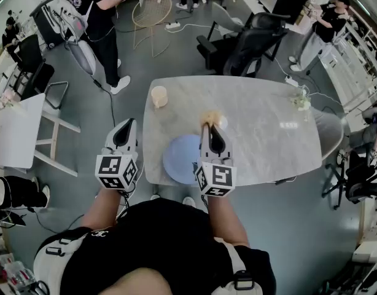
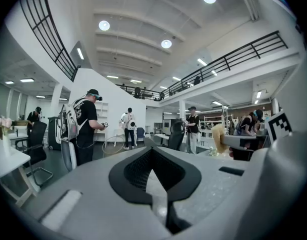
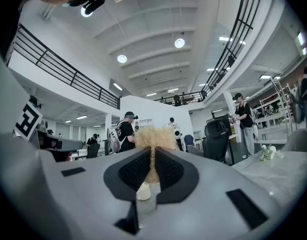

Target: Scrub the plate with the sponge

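Right gripper (image 3: 152, 156) clamps sponge (image 3: 153, 136) (plate (image 1: 179, 158) half hidden).

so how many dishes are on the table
2: a blue plate at the near edge of the table, partly covered by the right gripper, and a beige cup near the far left corner. The gripper could hide something small.

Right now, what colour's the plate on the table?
The plate is plain light blue, with no pattern; the head view shows it best.
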{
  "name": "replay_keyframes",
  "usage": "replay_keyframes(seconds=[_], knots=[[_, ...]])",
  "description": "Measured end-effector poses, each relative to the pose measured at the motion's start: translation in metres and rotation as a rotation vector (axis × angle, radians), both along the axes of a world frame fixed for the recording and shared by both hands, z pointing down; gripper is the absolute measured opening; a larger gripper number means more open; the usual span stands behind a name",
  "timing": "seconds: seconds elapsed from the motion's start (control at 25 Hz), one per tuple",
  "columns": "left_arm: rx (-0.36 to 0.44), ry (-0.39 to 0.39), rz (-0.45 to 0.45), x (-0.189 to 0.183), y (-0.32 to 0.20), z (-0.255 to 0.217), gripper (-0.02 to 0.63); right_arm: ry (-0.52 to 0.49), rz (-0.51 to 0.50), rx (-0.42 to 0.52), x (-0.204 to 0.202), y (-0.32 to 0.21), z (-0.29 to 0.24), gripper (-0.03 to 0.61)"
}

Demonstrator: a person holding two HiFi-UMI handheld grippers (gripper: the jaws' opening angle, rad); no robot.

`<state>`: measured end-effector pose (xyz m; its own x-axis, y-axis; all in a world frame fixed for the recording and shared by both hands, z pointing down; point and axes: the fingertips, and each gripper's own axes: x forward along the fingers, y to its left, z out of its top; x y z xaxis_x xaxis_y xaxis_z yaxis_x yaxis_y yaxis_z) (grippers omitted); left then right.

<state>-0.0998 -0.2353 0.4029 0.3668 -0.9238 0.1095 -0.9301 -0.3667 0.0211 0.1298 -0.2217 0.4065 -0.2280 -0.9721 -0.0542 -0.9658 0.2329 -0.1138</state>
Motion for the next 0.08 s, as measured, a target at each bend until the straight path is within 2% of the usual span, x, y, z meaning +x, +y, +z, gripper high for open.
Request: replay_keyframes(seconds=[0.08], knots=[[0.009,-0.021,0.0,0.0041,0.0004,0.0003,0.005,0.004,0.003,0.006,0.003,-0.0002,-0.0038,0.031]])
